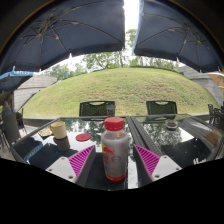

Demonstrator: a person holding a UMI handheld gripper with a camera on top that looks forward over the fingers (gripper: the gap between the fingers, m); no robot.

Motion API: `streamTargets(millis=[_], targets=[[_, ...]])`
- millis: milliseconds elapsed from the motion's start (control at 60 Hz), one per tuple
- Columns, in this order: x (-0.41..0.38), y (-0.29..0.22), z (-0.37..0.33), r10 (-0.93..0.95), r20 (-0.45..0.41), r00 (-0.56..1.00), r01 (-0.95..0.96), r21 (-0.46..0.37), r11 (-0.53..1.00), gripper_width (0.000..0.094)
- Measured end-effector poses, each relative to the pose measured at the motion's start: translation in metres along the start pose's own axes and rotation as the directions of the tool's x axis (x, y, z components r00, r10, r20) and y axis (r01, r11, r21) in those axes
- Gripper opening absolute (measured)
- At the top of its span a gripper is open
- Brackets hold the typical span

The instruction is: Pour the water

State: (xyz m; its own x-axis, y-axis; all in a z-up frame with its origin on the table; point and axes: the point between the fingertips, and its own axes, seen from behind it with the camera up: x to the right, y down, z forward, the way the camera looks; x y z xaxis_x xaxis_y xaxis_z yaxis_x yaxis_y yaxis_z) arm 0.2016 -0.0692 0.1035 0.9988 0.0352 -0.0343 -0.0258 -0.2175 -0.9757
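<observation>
Outdoors, low in the frame, on the glass bench [185, 135], we see the red-capped bottle [116, 150] standing between our open fingers [83, 160], so closing off-centre could tip it toward the cup [59, 130] at left.

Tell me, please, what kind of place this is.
Probably an outdoor patio or garden terrace: a glass table with chairs stands under umbrellas, with a lawn beyond. A red-capped bottle stands between the open gripper's fingers.
</observation>
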Motion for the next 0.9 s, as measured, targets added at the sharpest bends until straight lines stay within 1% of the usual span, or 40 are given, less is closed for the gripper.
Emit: streamTargets(millis=[100,133,150,167,183,200,233,283,300,367,383,400,433,517,533,617,650,667,683,750,767,783,867,900], targets=[[-0.007,-0.004,0.031,0.018,-0.010,1.000,-0.018,0.033,0.999,0.0787],[-0.007,-0.007,0.039,0.019,-0.022,1.000,-0.018,0.045,0.999,0.0761],[-0.007,-0.008,0.043,0.016,-0.029,0.999,-0.014,0.053,0.998,0.0722],[-0.004,-0.009,0.046,0.010,-0.040,0.999,-0.008,0.061,0.998,0.0659],[0.001,-0.010,0.049,0.001,-0.063,0.998,0.003,0.070,0.998,0.0533],[0.006,-0.011,0.051,-0.014,-0.087,0.996,0.021,0.080,0.997,0.0469],[0.007,-0.012,0.049,-0.011,-0.109,0.994,0.023,0.106,0.994,0.0466],[0.009,-0.011,0.047,0.012,-0.135,0.991,0.006,0.132,0.991,0.0413],[0.022,-0.012,0.051,0.009,-0.128,0.992,0.008,0.136,0.991,0.0395],[0.022,-0.010,0.052,0.014,-0.128,0.992,0.002,0.124,0.992,0.0339],[0.022,-0.010,0.052,0.015,-0.127,0.992,0.001,0.124,0.992,0.0332],[0.033,-0.014,0.031,0.011,-0.136,0.991,0.006,0.119,0.993,0.0322],[0.026,-0.012,0.047,0.007,-0.126,0.992,0.009,0.128,0.992,0.0321],[0.027,-0.013,0.058,-0.036,-0.145,0.989,0.051,0.100,0.994,0.0317],[0.013,-0.022,0.052,-0.058,-0.165,0.985,0.074,0.092,0.993,0.0317],[0.003,-0.056,0.061,-0.225,-0.208,0.952,0.251,0.106,0.962,0.0317],[-0.007,-0.077,0.066,-0.312,-0.231,0.922,0.343,0.107,0.933,0.0316],[-0.016,-0.097,0.059,-0.352,-0.249,0.902,0.383,0.089,0.919,0.0316],[-0.021,-0.101,0.075,-0.398,-0.248,0.883,0.432,0.102,0.896,0.0317],[-0.052,-0.136,0.106,-0.573,-0.278,0.771,0.615,0.090,0.784,0.0315],[-0.074,-0.150,0.107,-0.614,-0.289,0.734,0.657,0.078,0.749,0.0314],[-0.073,-0.151,0.120,-0.658,-0.280,0.699,0.700,0.080,0.710,0.0315],[-0.137,-0.172,0.166,-0.838,-0.281,0.468,0.878,0.040,0.476,0.0316],[-0.152,-0.166,0.187,-0.892,-0.274,0.360,0.930,0.026,0.367,0.0317]])
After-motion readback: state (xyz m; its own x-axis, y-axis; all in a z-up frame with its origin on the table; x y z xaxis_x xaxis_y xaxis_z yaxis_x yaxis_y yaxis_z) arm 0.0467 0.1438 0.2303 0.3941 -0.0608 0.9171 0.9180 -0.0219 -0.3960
